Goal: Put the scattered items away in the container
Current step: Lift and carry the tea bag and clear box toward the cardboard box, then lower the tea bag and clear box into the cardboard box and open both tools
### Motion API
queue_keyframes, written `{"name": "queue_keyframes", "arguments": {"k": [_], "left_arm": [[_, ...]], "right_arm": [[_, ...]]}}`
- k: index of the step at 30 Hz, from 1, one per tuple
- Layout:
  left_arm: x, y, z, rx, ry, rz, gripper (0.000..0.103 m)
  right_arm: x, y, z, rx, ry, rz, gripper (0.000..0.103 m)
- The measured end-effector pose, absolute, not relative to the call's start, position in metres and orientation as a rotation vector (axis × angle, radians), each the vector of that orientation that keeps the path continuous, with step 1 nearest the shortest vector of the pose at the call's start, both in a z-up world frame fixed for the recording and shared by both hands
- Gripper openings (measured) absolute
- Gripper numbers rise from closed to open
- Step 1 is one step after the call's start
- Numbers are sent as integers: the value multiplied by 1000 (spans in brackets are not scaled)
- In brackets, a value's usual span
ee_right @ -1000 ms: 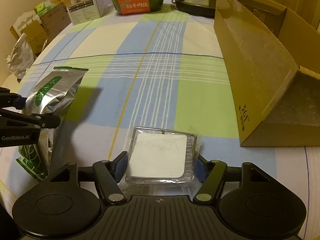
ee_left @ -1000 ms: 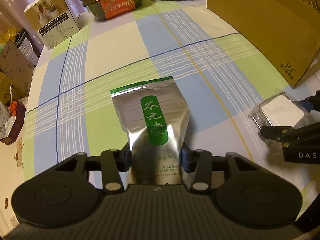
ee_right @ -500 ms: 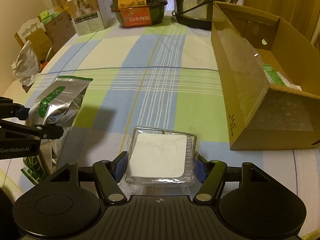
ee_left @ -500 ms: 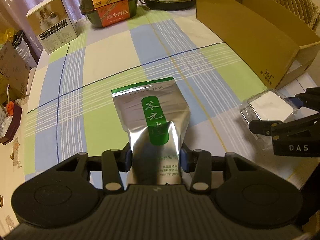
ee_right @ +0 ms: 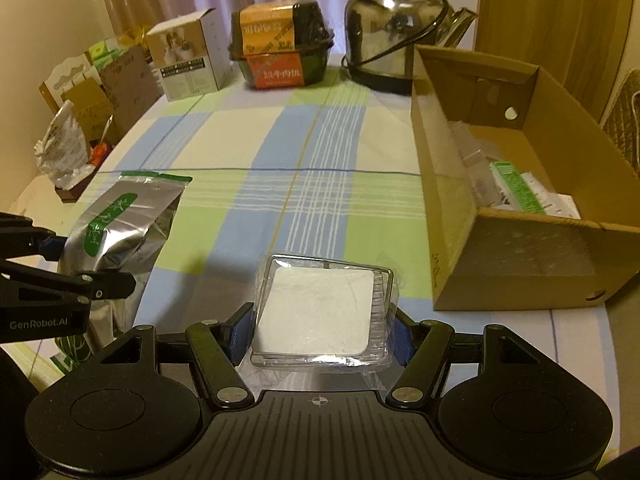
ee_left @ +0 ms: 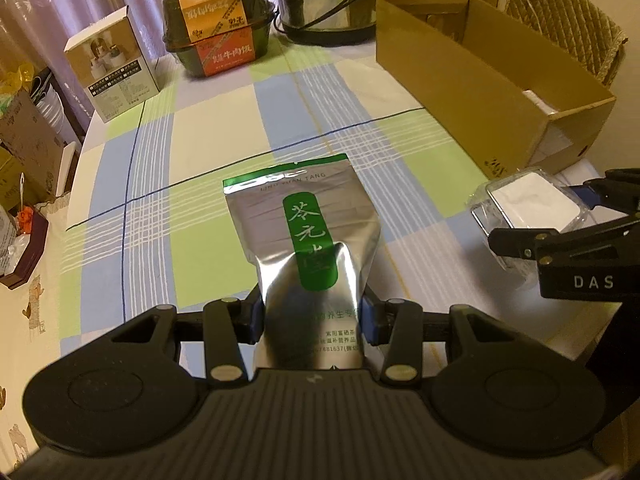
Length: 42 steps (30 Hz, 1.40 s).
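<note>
Foil pouch (ee_left: 304, 240) clamped; clear case (ee_right: 320, 312) apparently gripped.

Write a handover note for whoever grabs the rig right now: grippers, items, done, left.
Left gripper: jaws shut on the silver tea pouch, held above the checked tablecloth.
Right gripper: jaws shut on the clear plastic case with a white insert, also off the table.
Cardboard box: on the right side of the table, open top, already holding a few packets, one green-and-white.
Done: both items grasped and lifted.
Left: carry each over the box rim, release inside. The right gripper is nearer the box, so probably drop the case first. The kettle and food boxes at the far edge look like background, not scattered items.
</note>
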State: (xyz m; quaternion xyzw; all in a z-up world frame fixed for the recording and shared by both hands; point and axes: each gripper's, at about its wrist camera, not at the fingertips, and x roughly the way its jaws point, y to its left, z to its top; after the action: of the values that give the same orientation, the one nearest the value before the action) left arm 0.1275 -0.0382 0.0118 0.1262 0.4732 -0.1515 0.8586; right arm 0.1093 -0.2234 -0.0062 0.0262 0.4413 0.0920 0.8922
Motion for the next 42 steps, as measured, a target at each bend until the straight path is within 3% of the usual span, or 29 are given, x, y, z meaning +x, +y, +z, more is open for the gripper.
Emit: {"name": "queue_keyframes", "arguments": {"k": [22,42], "left_arm": [[105,-82,57,223,932,-400,40],[180,-208,104,140,823,-534,40]], "right_arm": [[77,-262,36,88,839,122,69],[114,-367,86,74,751,5,69]]}}
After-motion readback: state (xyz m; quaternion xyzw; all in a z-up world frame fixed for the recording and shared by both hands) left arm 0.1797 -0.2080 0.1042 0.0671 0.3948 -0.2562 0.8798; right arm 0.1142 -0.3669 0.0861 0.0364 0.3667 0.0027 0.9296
